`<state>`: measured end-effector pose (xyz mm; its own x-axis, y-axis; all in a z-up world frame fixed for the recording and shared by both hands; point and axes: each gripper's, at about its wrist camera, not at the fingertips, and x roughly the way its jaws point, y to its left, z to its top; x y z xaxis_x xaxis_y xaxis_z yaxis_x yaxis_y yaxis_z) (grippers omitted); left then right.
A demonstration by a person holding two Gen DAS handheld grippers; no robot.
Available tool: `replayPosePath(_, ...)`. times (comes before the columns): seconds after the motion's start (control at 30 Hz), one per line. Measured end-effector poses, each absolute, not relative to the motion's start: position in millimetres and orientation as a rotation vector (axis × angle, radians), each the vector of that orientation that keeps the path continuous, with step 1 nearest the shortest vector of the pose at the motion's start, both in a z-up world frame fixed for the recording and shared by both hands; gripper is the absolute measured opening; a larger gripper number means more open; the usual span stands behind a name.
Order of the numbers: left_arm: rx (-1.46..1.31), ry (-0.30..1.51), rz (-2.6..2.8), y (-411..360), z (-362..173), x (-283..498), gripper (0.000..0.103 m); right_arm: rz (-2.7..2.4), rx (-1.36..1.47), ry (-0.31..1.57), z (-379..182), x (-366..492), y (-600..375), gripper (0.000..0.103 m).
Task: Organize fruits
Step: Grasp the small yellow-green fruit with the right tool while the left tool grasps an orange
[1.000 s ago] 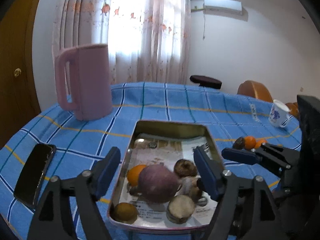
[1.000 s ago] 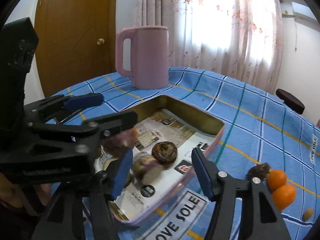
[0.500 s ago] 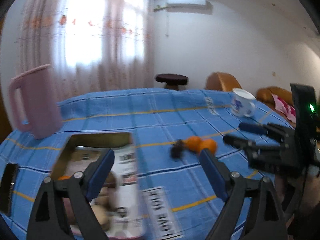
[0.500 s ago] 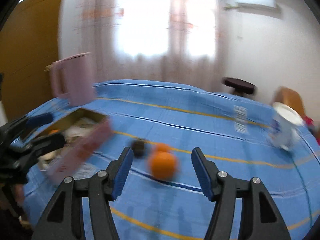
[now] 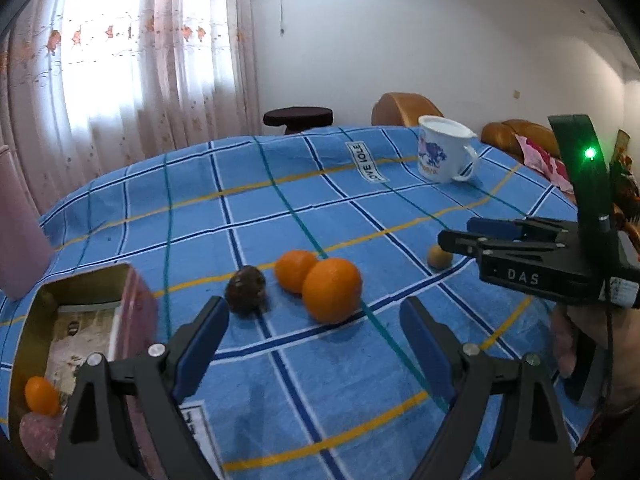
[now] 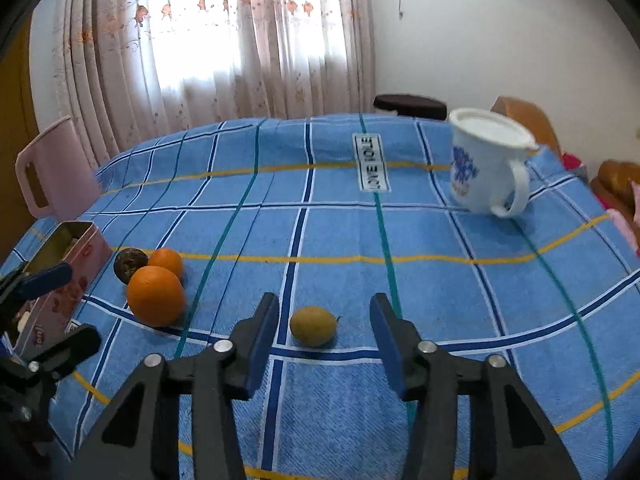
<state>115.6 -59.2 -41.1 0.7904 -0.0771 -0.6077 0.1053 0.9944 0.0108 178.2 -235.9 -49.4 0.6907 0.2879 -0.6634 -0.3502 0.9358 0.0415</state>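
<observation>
Two oranges (image 5: pixel 331 289) (image 5: pixel 295 270) and a dark brown fruit (image 5: pixel 245 289) lie together on the blue checked tablecloth, just ahead of my open, empty left gripper (image 5: pixel 314 338). A small yellow-brown fruit (image 6: pixel 312 325) lies between the tips of my open, empty right gripper (image 6: pixel 324 338); it also shows in the left wrist view (image 5: pixel 439 257). The pink tin tray (image 5: pixel 134 308) at the left holds a small orange (image 5: pixel 40 395) and a purple fruit (image 5: pixel 38 436). In the right wrist view the oranges (image 6: pixel 156 295) and the tray (image 6: pixel 76 264) are at the left.
A white mug (image 6: pixel 486 168) with a blue print stands at the far right of the table. A pink pitcher (image 6: pixel 52 172) stands at the far left. A dark stool (image 5: pixel 298 117) and brown chairs (image 5: pixel 404 109) are beyond the table edge.
Both grippers have swung right, away from the tray, toward the loose fruits. The right gripper has come down around the small yellow-brown fruit. Both stay open.
</observation>
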Motion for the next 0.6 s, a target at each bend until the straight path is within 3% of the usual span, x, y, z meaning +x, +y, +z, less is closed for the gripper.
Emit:
replayPosePath(0.07,0.036,0.672,-0.102,-60.3,-44.2,124.5,0.089,0.365,-0.099,0.750,-51.9,183.8,-233.7,0.036)
replayPosePath(0.23,0.028,0.700,-0.109,-62.9,-49.4,140.0,0.083,0.394,-0.120,0.819,-61.3,193.4,-225.9,0.035)
replayPosePath(0.33,0.015,0.729,-0.121,-65.6,-54.4,150.3,0.072,0.399,-0.133,0.840,-64.8,196.6,-223.0,0.034)
replayPosePath(0.57,-0.016,0.782,-0.138,-68.9,-60.8,163.7,0.071,0.423,-0.137,0.879,-71.6,201.7,-220.2,0.028)
replayPosePath(0.6,-0.023,0.789,-0.141,-68.0,-61.7,165.3,0.066,0.423,-0.137,0.879,-71.8,201.5,-220.2,0.028)
